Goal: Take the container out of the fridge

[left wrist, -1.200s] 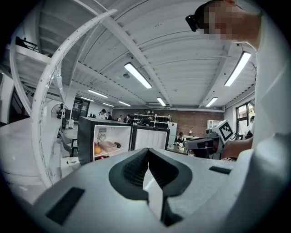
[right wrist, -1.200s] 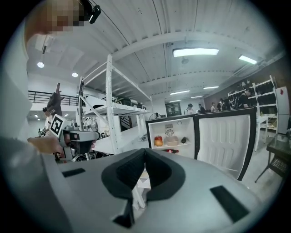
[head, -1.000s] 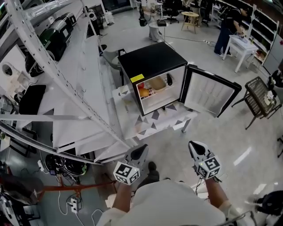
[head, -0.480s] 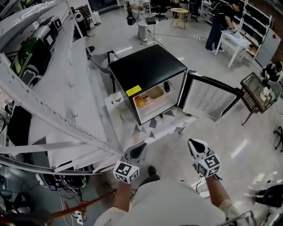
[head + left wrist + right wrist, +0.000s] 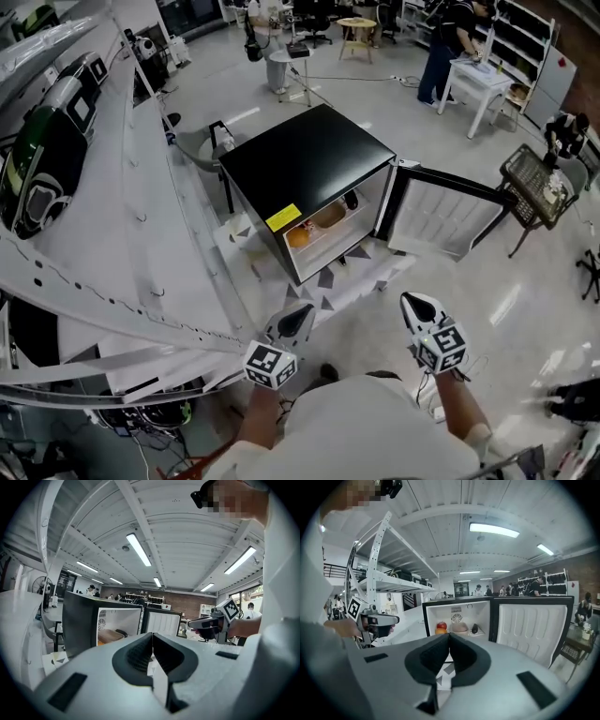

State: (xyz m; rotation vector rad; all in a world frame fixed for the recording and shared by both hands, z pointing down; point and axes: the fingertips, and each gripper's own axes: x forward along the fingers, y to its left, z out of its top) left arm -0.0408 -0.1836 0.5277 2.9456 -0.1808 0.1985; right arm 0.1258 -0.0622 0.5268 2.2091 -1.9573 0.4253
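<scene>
Container [image 5: 460, 627]: tan, inside the fridge [image 5: 305, 164], beside red and orange fruit [image 5: 441, 627].
Fridge: black, door [image 5: 441, 216] swung open.
Left hand-held gripper [image 5: 298, 315]: jaws together, empty, well apart from the fridge.
Right hand-held gripper [image 5: 418, 306]: jaws together, empty, facing the fridge.

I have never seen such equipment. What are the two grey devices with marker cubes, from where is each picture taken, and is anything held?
A person holds a hand tool with two jaws in each hand: the left gripper and the right gripper. The head view looks down from a camera on the person's head. The other two views look along each gripper's jaws. Both pairs of jaws are together and hold nothing. Ahead, a black fridge stands with its door open on a low white table; inside are fruit and a beige container.
</scene>
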